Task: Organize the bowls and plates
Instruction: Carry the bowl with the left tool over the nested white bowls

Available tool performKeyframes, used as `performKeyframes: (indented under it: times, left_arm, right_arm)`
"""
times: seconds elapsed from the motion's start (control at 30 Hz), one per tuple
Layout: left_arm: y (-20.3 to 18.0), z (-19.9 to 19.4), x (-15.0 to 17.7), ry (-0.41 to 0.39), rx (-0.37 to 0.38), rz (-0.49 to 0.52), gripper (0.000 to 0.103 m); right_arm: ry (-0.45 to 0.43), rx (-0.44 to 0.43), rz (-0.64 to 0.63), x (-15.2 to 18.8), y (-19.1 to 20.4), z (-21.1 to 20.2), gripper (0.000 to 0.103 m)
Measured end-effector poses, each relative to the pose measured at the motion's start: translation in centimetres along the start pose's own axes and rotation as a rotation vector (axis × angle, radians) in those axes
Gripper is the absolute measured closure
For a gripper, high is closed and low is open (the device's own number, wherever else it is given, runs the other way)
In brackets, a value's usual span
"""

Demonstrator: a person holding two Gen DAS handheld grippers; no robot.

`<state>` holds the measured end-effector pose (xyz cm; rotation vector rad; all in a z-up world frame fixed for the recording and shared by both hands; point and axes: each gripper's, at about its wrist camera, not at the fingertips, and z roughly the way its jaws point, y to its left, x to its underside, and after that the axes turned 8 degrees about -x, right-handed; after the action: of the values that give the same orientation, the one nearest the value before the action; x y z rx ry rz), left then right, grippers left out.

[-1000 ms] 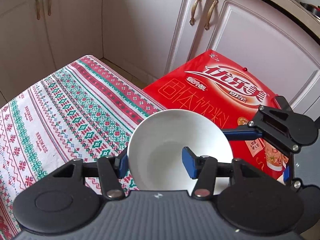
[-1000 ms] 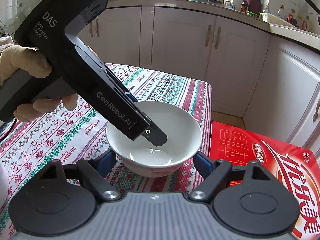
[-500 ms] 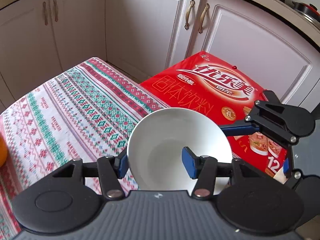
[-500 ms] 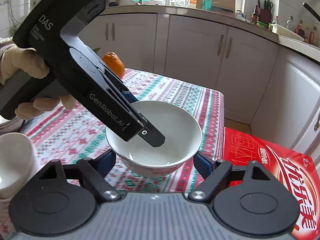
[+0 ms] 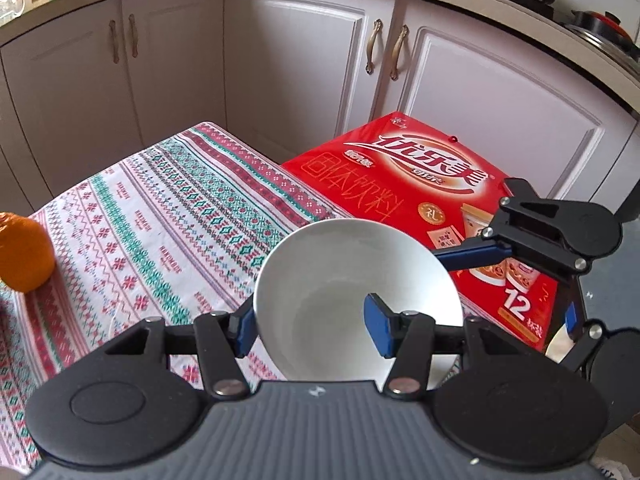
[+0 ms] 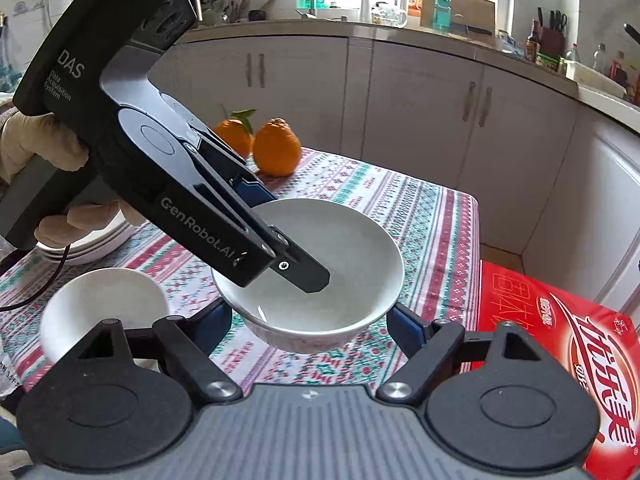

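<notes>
Far to the left of the big white bowl (image 6: 360, 264) sits a small white bowl (image 6: 100, 304) on the table. Behind that one, also left of the big bowl, is a stack of white plates (image 6: 92, 246). My gloved left hand (image 6: 48, 148) is up above the plates and holds my left tongs (image 5: 310, 326). These tongs point down into the big bowl from its left side. They are squeezed narrow on the bowl's rim, with one blue pad inside the bowl and one outside. Behind the big bowl are two oranges (image 6: 276, 152) on the stripy tablecloth (image 6: 432, 240). The big bowl is in the middle, up in the air over the cloth, near the table's right edge. My right tongs (image 6: 311, 326) are about half wide, and the big bowl sits between their two blue pads. One pad is right by each side of the bowl, but I cannot tell if they press on it. To the right of the big bowl, lower down past the table's edge, lies a red box (image 6: 560, 340) with big white letters. Behind the bowl and the box stand pale cupboards (image 6: 420, 100).
</notes>
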<state>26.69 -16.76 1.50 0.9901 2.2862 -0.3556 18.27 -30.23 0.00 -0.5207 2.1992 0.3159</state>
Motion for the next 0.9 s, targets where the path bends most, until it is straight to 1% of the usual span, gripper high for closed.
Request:
performKeyframes:
  times: [0.17, 0.43, 0.53, 0.9]
  left_arm:
    - [-0.1, -1.9, 1.5, -0.019, -0.001, -0.013, 0.05]
    - [0.0, -5.2, 4.3, -0.049, -0.046, -0.048, 0.049]
    - [0.1, -6.5, 5.2, -0.063, -0.059, -0.064, 0.048]
    - [0.8, -9.3, 8.6, -0.079, -0.112, -0.126, 0.047]
  right_arm:
    - [0.001, -0.018, -0.025, 0.0, 1.8, -0.9, 0.015]
    - [-0.001, -0.056, -0.078, -0.3, 4.9, -1.8, 0.015]
    - [-0.004, -0.07, -0.096, -0.5, 6.0, -2.0, 0.015]
    - [-0.002, -0.133, -0.154, -0.8, 9.4, -1.9, 0.015]
